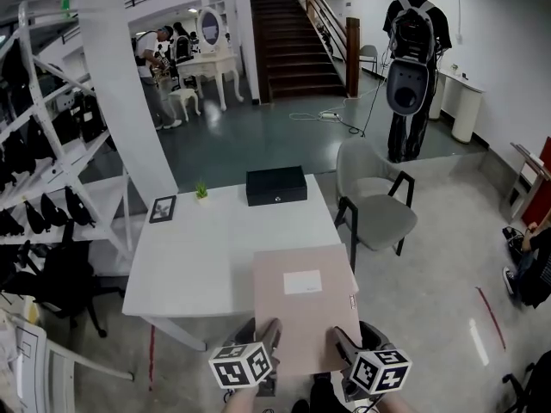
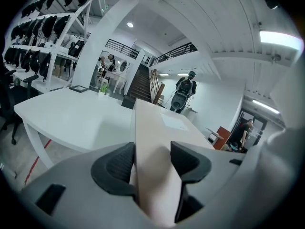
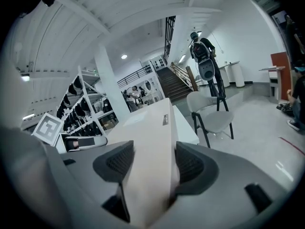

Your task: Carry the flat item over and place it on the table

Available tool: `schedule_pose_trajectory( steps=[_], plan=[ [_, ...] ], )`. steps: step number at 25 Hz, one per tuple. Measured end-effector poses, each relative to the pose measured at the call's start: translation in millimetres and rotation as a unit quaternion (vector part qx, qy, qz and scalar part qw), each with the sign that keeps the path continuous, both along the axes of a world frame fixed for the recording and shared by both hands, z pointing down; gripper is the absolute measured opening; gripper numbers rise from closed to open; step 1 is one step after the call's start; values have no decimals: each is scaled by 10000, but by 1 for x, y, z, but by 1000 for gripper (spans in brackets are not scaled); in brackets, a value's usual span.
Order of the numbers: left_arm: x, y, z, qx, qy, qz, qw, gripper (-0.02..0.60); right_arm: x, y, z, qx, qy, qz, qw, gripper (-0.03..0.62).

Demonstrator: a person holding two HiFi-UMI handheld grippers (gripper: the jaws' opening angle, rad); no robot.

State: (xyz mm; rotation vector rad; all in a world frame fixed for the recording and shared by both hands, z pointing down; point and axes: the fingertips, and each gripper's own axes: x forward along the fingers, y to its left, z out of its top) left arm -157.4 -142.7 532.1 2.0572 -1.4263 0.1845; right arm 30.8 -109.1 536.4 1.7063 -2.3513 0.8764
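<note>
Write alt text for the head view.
Left tongs and right tongs grip the near edge of a flat tan folder that reaches over the white table's near right corner. A black box sits at the table's far edge, a grey chair to its right.

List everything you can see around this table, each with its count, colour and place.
folder: one, tan, held flat over the table's near right corner
table: one, white, centre
box: one, black, table's far edge
picture frame: one, black, table's far left corner
plant: one, green, between frame and box
chair: one, grey with black legs, right of the table
shelf rack: one, white, left
person with backpack: one, dark clothes, standing far right
staircase: one, dark, far centre
left gripper: one, grey, shut on the folder's near edge
right gripper: one, grey, shut on the folder's near edge
</note>
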Motion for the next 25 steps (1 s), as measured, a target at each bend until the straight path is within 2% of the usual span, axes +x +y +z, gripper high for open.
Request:
schedule_pose_trajectory(
  steps=[18, 25],
  plan=[
    [6, -108, 2, -25, -105, -213, 9997, 241, 7, -115, 1, 13, -34, -221, 9997, 268],
    [5, -141, 14, -199, -85, -331, 9992, 241, 9, -152, 10, -104, 22, -300, 9995, 265]
  ],
)
